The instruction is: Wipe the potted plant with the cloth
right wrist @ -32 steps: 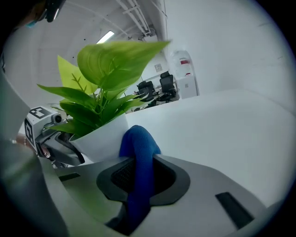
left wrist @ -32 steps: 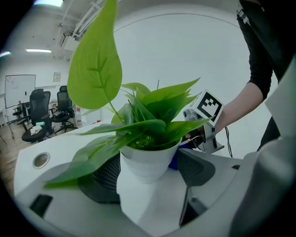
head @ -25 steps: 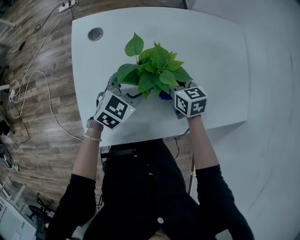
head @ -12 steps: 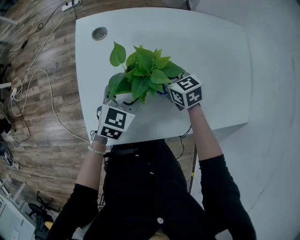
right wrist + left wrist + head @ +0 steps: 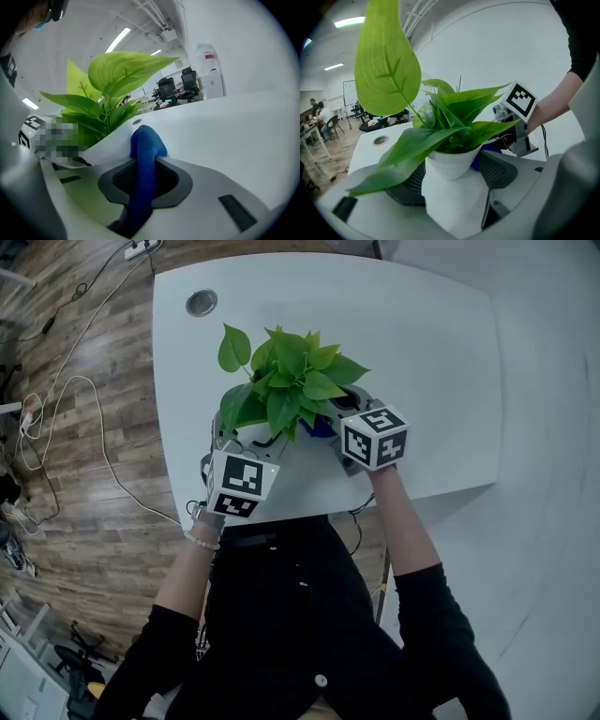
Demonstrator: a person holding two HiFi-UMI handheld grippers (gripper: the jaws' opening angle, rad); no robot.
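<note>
A leafy green potted plant (image 5: 286, 381) stands near the front of the white table (image 5: 431, 343). Its white pot (image 5: 452, 164) sits between the pads of my left gripper (image 5: 452, 177), which is shut on it. My right gripper (image 5: 145, 180) is shut on a blue cloth (image 5: 146, 154), whose bunched end presses against the pot's side (image 5: 112, 143) under the leaves (image 5: 124, 70). In the head view the cloth (image 5: 321, 427) shows as a blue patch between the foliage and the right gripper's marker cube (image 5: 375, 437). The leaves hide the pot there.
A round cable hole (image 5: 202, 303) is in the table's far left corner. Cables (image 5: 56, 418) and a power strip (image 5: 141, 249) lie on the wooden floor to the left. The table's front edge (image 5: 309, 507) runs just behind both grippers.
The plant has shifted and turned leftward in the left gripper's hold. The right gripper with the cloth moved up along the pot, then drew back slightly toward the person.
</note>
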